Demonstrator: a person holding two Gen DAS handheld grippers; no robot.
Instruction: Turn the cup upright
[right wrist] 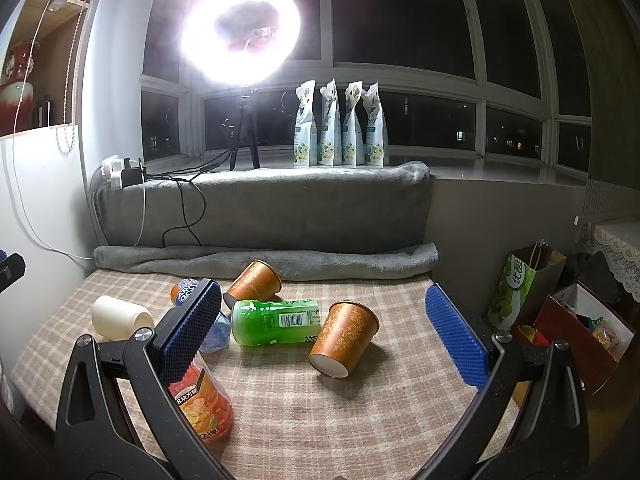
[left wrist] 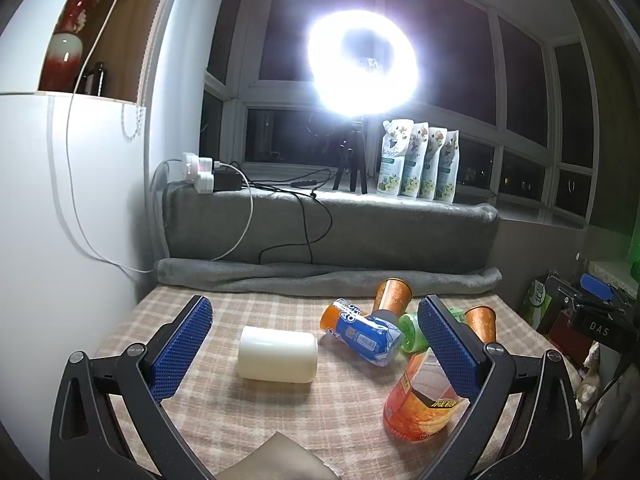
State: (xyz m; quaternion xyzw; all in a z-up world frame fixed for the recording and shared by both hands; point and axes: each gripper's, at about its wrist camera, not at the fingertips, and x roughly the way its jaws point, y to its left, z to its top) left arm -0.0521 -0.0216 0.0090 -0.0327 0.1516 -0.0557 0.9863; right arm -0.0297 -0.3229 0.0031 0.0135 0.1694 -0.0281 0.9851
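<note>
A white cup (left wrist: 278, 354) lies on its side on the checked tablecloth, between my left gripper's (left wrist: 316, 344) open blue fingers and a little ahead of them. It also shows at the left in the right wrist view (right wrist: 120, 318). Two orange paper cups lie tipped over: one (right wrist: 344, 338) ahead of my open, empty right gripper (right wrist: 324, 328), one (right wrist: 253, 284) farther back. In the left wrist view they show at the back (left wrist: 393, 294) and behind the right finger (left wrist: 482, 322).
A green bottle (right wrist: 276, 322), a blue-labelled orange bottle (left wrist: 360, 332) and a red-orange bottle (left wrist: 424, 400) lie among the cups. A rolled grey blanket (right wrist: 264, 262) borders the table's far edge. A ring light (right wrist: 240, 28) glares on the sill. Bags and boxes (right wrist: 560, 312) stand to the right.
</note>
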